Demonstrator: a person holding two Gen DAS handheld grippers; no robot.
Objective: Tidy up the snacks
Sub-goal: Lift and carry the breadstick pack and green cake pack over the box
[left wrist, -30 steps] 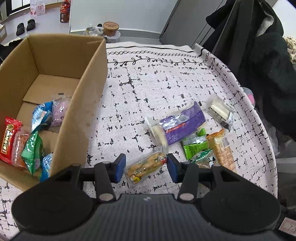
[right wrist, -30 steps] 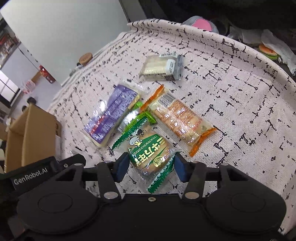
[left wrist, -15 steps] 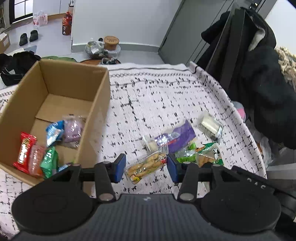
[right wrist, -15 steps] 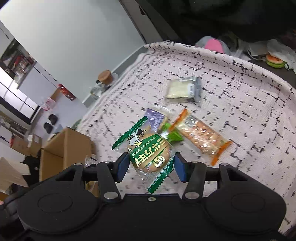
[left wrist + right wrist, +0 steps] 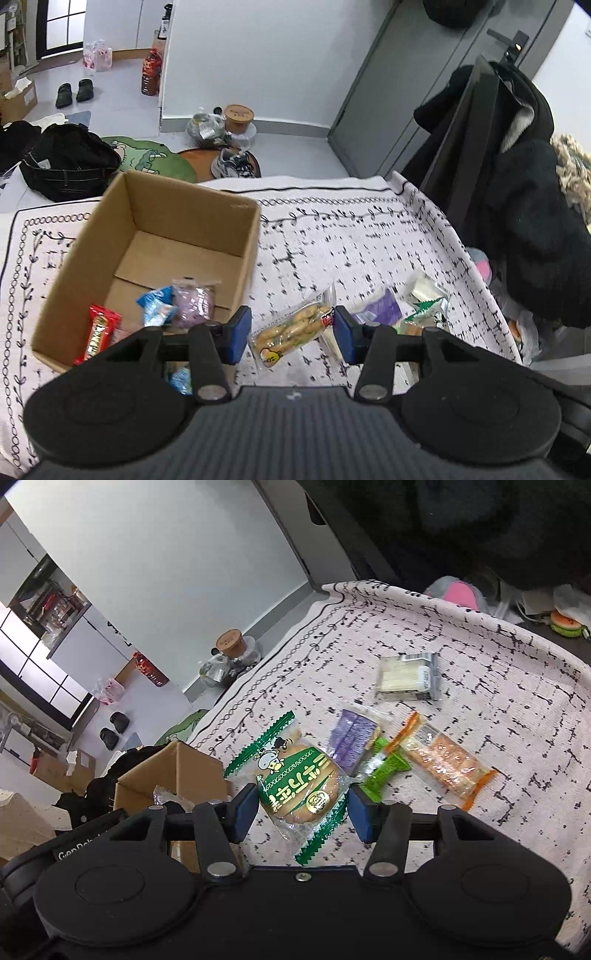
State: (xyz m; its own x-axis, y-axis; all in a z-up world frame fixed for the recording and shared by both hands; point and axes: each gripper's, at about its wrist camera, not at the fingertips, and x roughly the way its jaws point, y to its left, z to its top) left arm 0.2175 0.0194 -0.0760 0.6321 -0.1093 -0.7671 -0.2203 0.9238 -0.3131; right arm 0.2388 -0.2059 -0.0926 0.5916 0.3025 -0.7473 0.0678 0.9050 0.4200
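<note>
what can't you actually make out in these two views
- Left wrist view: the near end of the brown cardboard box and some snacks in it are hidden behind the left gripper.
- Left wrist view: the purple snack packet and its neighbours are blurred and partly behind the fingers.
- Right wrist view: the box interior is hidden by its wall and the right gripper.

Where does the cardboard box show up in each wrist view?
Left wrist: the cardboard box fills the left-centre, open, with snacks inside, just left of the left claw.
Right wrist: only a corner of the box shows at lower left, behind the right claw.
Shared landmark: the purple packet on the patterned cloth.
</note>
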